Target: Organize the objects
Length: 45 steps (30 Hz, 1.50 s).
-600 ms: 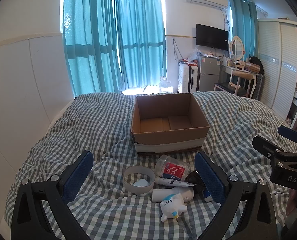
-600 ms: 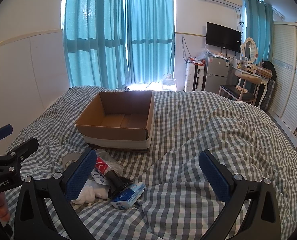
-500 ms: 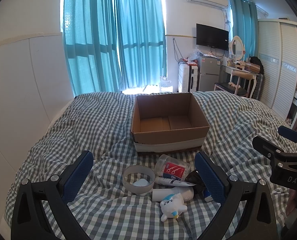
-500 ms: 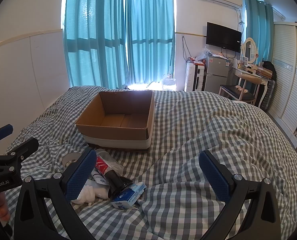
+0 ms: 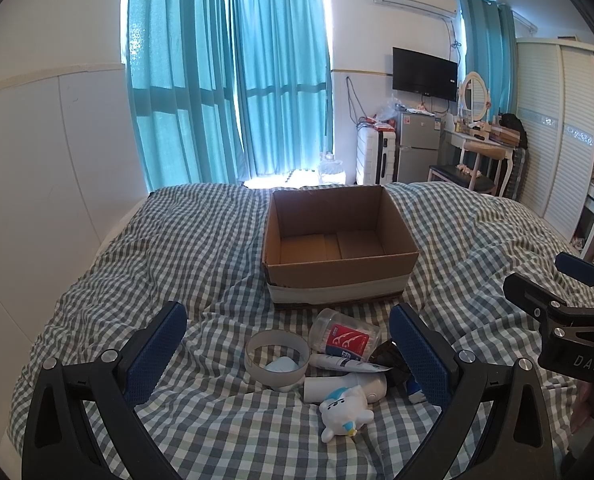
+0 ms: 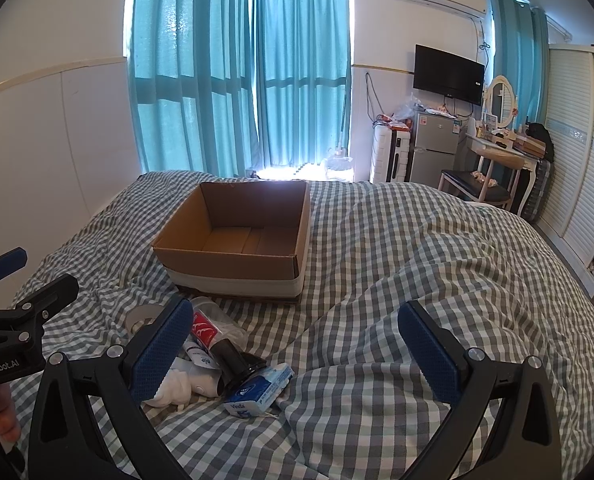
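Note:
An open, empty cardboard box (image 5: pixel 339 246) stands on the checked bed; it also shows in the right wrist view (image 6: pixel 237 240). In front of it lies a pile: a tape roll (image 5: pixel 277 356), a clear jar with a red label (image 5: pixel 345 336), a white tube (image 5: pixel 347 364), a white bottle (image 5: pixel 345 388), a white bear toy (image 5: pixel 345 410) and a black object (image 5: pixel 391 364). A blue tissue pack (image 6: pixel 259 390) lies at the pile's right. My left gripper (image 5: pixel 287 354) is open above the pile. My right gripper (image 6: pixel 295 346) is open, right of the pile.
The checked duvet (image 6: pixel 417 264) is rumpled with folds. A white wall panel (image 5: pixel 37 184) runs along the bed's left. Teal curtains (image 5: pixel 225 80), a fridge (image 5: pixel 415 144), a dressing table (image 5: pixel 483 148) and a wardrobe (image 5: pixel 557 128) stand beyond the bed.

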{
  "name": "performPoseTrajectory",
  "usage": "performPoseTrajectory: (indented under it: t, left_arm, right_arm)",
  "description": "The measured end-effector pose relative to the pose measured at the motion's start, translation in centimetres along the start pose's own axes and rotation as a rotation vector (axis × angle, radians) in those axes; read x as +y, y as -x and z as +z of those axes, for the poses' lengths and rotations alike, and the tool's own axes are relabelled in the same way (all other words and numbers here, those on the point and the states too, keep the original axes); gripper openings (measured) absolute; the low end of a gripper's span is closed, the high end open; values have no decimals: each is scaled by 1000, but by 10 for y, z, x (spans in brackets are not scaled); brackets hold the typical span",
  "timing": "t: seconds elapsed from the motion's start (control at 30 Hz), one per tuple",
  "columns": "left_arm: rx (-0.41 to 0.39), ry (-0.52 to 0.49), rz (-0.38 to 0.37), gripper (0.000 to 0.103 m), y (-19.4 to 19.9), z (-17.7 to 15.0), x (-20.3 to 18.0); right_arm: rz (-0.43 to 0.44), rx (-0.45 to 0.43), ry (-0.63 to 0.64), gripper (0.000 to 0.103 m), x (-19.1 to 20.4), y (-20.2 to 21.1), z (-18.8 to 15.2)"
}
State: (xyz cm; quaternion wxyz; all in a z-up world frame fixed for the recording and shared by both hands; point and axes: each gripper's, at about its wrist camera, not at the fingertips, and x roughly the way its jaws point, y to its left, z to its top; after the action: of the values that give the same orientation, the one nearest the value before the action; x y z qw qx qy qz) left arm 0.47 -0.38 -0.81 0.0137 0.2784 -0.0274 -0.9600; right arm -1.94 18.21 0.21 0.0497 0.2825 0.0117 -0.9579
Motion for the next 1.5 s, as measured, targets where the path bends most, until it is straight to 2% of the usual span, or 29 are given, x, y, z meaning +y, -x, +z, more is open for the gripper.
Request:
performPoseTrajectory:
  t: [0.57,0.73,0.93,1.03,1.17,1.3,1.5]
  left_arm:
    - [1,12,-10,103,2,0,-3]
    - [20,22,-19,103,-2,2,0]
    - [64,34,-25,103,-18,1,5]
    - [113,43,-22,103,-35,-3,9]
    - [197,63,-35,103,-59,-15,15]
    - [273,74,-52,103,-80,-33,14]
    - [349,20,-102,103,-97,-65,-3]
  right_arm:
    - [6,-17,0,103,-1,4,-2]
    - [3,-36,-13,103,-6,8,0]
    - [7,-17,3,103,-5,1,5]
    - [28,27,21,103,-1,-15,3]
    - [66,135,48,103,6,-45,-10]
    - [61,237,73,103,10,-73,-30]
    - [59,328,53,97,2,-98,-54]
